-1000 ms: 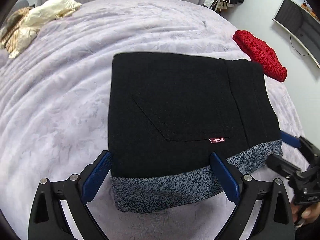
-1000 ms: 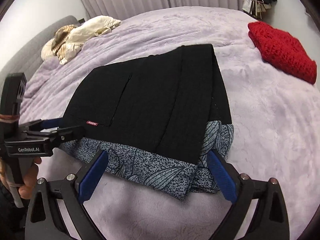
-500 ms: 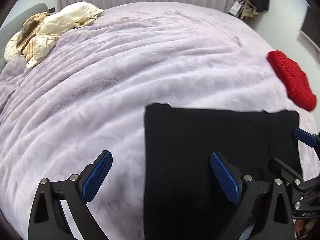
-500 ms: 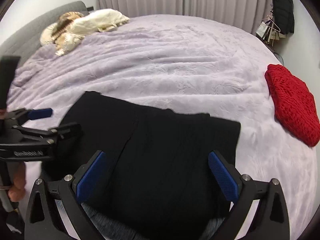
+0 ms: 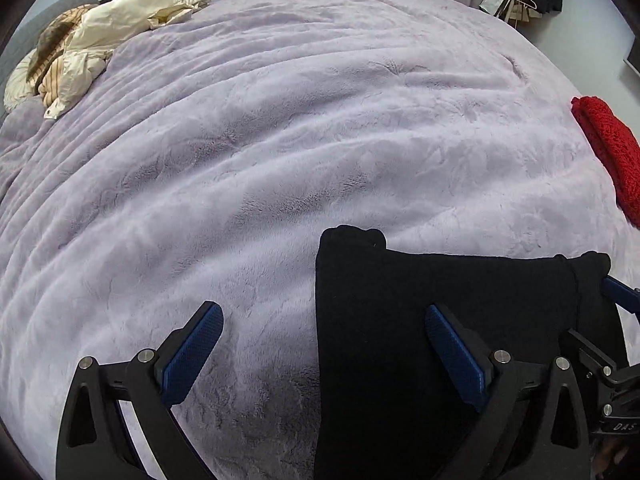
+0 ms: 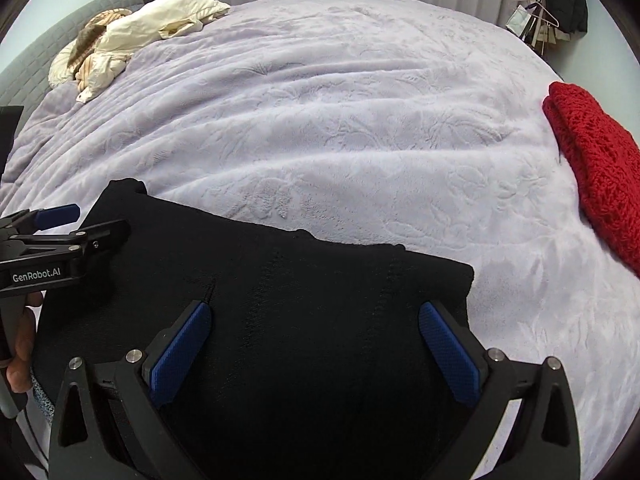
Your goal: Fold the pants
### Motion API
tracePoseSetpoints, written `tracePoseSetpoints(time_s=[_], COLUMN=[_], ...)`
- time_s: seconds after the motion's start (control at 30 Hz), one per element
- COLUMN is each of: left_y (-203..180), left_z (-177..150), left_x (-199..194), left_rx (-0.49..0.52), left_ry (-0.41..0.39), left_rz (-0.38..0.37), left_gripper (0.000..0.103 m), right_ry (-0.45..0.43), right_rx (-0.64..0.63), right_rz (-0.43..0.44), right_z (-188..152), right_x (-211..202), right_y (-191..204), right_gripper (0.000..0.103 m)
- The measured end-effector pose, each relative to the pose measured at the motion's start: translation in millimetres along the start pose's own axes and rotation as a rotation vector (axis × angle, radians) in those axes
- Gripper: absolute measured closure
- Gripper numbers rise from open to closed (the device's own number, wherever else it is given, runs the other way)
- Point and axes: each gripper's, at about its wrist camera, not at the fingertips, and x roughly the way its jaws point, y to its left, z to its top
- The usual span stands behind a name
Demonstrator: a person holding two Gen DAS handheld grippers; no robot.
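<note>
Left wrist view gives us the folded black pants (image 5: 440, 340) lying on the lavender bed (image 5: 280, 140), near the camera and to the right. Our left gripper (image 5: 324, 344) is spread wide and grasps nothing; its right blue pad sits over the black cloth, its left pad over bare blanket. Our right gripper (image 6: 314, 340) is likewise released, both of its 2 pads hovering over the pants, whether touching we cannot tell. From the right wrist view we see the other gripper at the left edge, over the pants' left side, with a hand (image 6: 20, 344) on its handle. A red knitted item (image 6: 596, 168) lies at the right edge of the bed, well apart from the pants. Cream bedding (image 5: 100, 40) is bunched at the far left.
</note>
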Motion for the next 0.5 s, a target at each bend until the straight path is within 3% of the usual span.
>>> tracePoseSetpoints(time_s=[0.1,0.2,0.3,0.4,0.5], left_y=[8,18,21,21,23], left_z=[6,18,23,9,-13], left_x=[-26,-47,-29,-20,-33], left_rx=[-0.03,-0.071,-0.098,-0.087,-0.078], left_ry=[-0.043,-0.104,-0.001,0.024,0.018], left_rz=[-0.01,0.053,0.155,0.172,0.132], left_gripper=[0.001,0.001,0.001,0.001,0.001], right_ry=[0.021,-0.057,-0.047,0.057,0.049], right_rx=[0.017,0.035,0.018,-0.003,0.017], right_rz=[-0.002,-0.003,-0.038,-0.117,-0.112], right_z=[7,12,21,22,3], right_x=[-9,-36,-39,-11,-11], right_y=[-2,1,12,21,20], right_gripper=[0.0,0.0,0.0,0.0,0.0])
